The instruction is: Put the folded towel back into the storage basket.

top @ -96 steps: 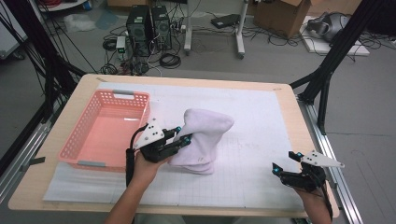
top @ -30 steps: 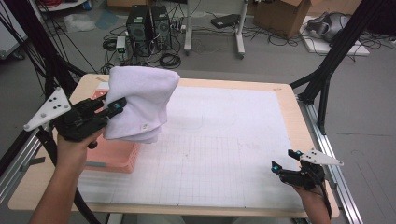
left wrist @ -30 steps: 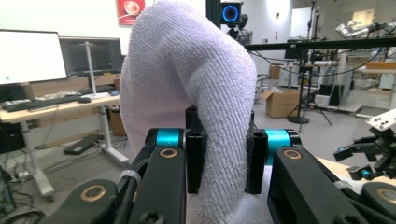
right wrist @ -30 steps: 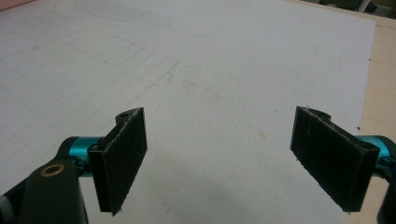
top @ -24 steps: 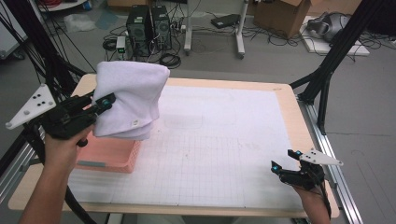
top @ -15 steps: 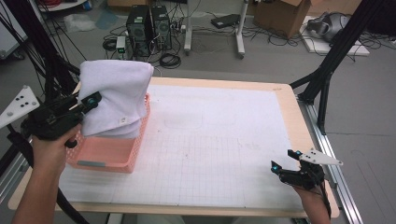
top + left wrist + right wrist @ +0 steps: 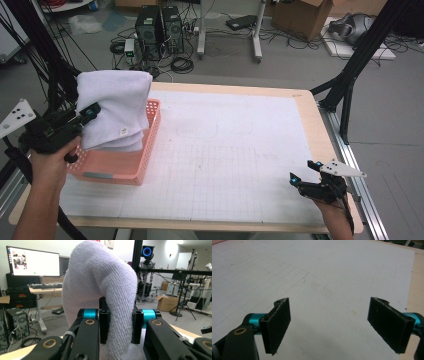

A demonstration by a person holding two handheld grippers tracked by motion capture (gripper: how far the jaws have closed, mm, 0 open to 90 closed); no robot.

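Now the left tongs [image 7: 92,111] hold the folded white towel [image 7: 116,107] clamped between narrow jaws; in the left gripper view the black pads [image 7: 104,326] press into the terry cloth [image 7: 100,285] from both sides. A few seconds back the towel lay on the bench mat beside the pink basket [image 7: 150,145]; a second ago it was lifted high over the basket's far corner. Since then it has drifted toward the bench's left edge and sunk, so the lower folds hang inside the basket's walls, while the upper bulk stands well above the rim. Whether the cloth touches the basket floor: cannot tell.

Right tongs [image 7: 302,172] rest near the bench's right front edge, unmoved through all the frames, jaws wide apart over bare white mat [image 7: 332,277], nothing between them.

Judgement: carrying is nearly done. What remains is lowering the towel fully and letting go; the grip looks firm, so a premature drop seems unlikely.
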